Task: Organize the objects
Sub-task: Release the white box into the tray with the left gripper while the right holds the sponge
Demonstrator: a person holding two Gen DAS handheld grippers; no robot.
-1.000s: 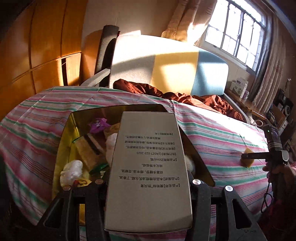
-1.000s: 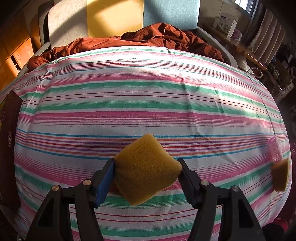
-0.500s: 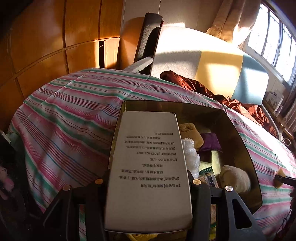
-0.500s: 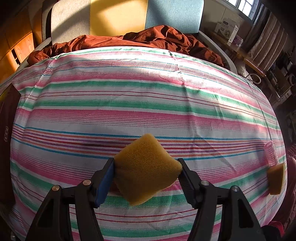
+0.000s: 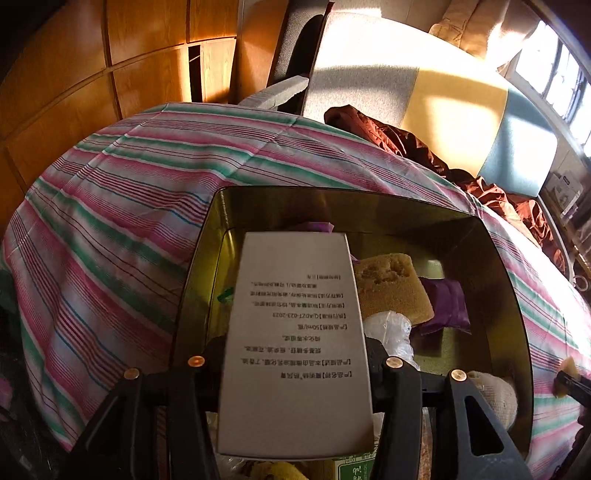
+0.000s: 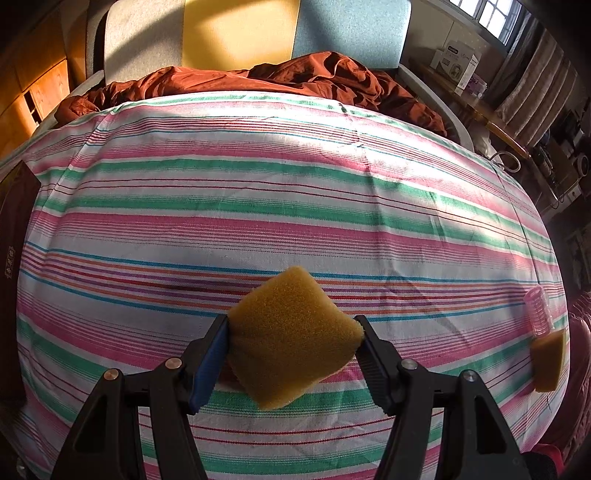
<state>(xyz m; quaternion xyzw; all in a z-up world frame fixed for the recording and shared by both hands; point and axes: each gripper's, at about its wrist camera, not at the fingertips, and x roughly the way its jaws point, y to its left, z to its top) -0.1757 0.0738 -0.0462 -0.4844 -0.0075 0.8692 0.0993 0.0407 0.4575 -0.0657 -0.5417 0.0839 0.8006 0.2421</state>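
The left gripper (image 5: 295, 354) is clamped on a flat grey carton (image 5: 295, 343) with printed text on its face. The carton is sandwiched between the two fingers and hangs right over the open gold tin (image 5: 369, 201), lined up with the tin's left half. The tin sits on the striped bedspread (image 5: 122, 206).

Inside the tin, just to the right of the carton, there's a tan sponge (image 5: 391, 291) with a dented top. A purple cloth (image 5: 445, 306) is tucked against the sponge's right side. Crinkly clear plastic (image 5: 389, 332) sits in front of the sponge, touching the carton's edge. There's also a whitish lumpy thing (image 5: 495, 395) in the tin's near right corner, but I can't tell what it is.

The right gripper (image 6: 291, 339) is squeezed around a yellow sponge (image 6: 291, 339), which is pinched corner to corner and tilted like a diamond. It's held above the bedspread (image 6: 258, 206), well to the right of the tin.

Further right from that held sponge, near the bedspread's edge, there's a pink hair roller (image 6: 539, 312). Another small sponge (image 6: 548, 363) lies right below the roller, touching or nearly touching it.

A rust-brown blanket (image 6: 314, 79) is bunched up past the far edge of the bedspread, against a grey, yellow and blue headboard (image 6: 240, 33).
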